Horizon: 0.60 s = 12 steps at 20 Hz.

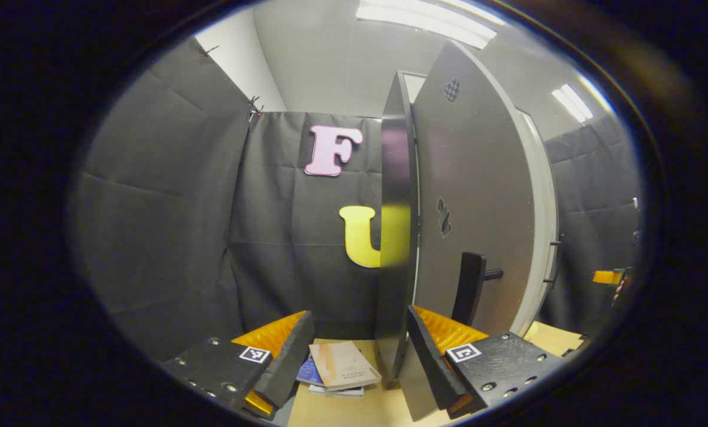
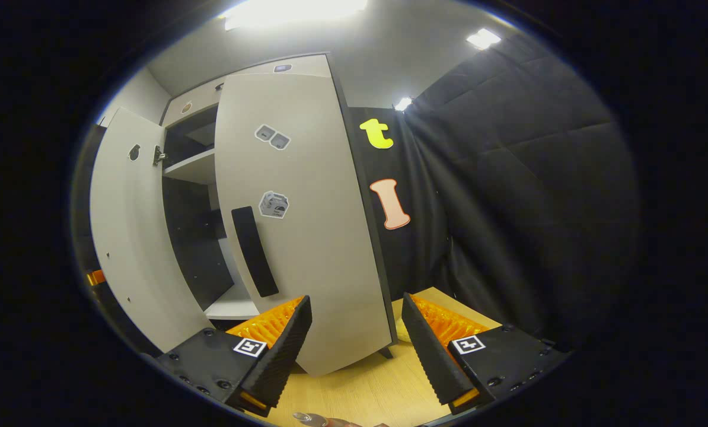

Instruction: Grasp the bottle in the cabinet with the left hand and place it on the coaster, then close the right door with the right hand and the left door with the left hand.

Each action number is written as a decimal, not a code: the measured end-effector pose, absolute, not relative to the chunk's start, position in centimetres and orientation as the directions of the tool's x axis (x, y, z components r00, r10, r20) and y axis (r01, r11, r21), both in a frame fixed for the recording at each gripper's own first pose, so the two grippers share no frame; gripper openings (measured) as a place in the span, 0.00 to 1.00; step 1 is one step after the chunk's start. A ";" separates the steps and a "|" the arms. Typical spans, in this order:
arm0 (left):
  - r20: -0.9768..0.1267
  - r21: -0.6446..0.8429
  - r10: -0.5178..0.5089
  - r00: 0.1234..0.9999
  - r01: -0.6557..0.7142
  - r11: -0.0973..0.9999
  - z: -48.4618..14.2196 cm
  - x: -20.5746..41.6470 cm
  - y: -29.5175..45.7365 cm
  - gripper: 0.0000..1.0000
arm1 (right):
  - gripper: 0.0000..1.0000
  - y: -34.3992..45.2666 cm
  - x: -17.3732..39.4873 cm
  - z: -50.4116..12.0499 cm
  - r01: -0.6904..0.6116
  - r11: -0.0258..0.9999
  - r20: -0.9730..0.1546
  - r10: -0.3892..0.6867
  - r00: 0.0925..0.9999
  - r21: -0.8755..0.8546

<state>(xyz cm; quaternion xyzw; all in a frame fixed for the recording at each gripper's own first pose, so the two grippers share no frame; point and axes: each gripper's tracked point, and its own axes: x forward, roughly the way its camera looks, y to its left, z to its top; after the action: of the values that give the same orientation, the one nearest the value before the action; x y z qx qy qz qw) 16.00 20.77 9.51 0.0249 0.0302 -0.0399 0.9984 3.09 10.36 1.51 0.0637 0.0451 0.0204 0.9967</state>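
The left hand-held gripper point(image 1: 354, 350) is spread wide with nothing between its fingers, and the edge of the left door point(image 1: 396, 237) stands just ahead of the gap, nearer the right finger. The right hand-held gripper point(image 2: 357, 338) is also wide and empty; the lower corner of the right door point(image 2: 306, 225) sits in front of its gap, and that door looks partly swung in, not yet flush with the cabinet point(image 2: 191, 172).

Risks, as I judge them:
- The left fingers face the thin door edge rather than its handle point(image 1: 468, 287). A push there could slip off or pinch the edge between the fingers.
- With both doors ajar, swinging them together may make them collide at the meeting edge; the right one should seat first.
- A fast push on the right door could make it bounce back open.
- Books point(image 1: 339, 370) lie on the bench point(image 1: 354, 409) just beside the foot of the left door. They sit on the outer side, so they should not block closing, but the gripper could knock them.

Contents: through the gap between the doors, the cabinet's shelf point(image 2: 195, 167) and lower compartment look bare and dark; I see no bottle inside. A small shiny rounded thing at the bottom edge of the right gripper view may be the bottle top point(image 2: 306, 418), which would put it on the bench below that gripper, but it is too cut off to be sure. I cannot pick out the coaster.
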 end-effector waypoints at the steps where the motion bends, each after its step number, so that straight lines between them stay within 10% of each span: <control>1: -0.063 0.045 -0.088 0.994 0.091 0.995 9.4 16.0 20.7 0.92 | 0.97 10.1 2.9 1.2 -0.027 0.991 -0.093 0.039 0.995 0.133; 12: -0.083 0.087 -0.157 0.984 0.164 0.983 9.3 18.1 16.9 0.90 | 0.98 8.7 2.1 -0.7 0.030 0.992 -0.143 -0.012 0.990 0.126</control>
<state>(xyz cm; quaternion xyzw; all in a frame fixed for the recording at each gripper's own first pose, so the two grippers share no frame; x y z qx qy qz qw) 18.06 16.95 9.31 0.0470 0.0380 -0.0805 0.9949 2.09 8.69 -0.66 0.0643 0.0710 -0.0104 0.9953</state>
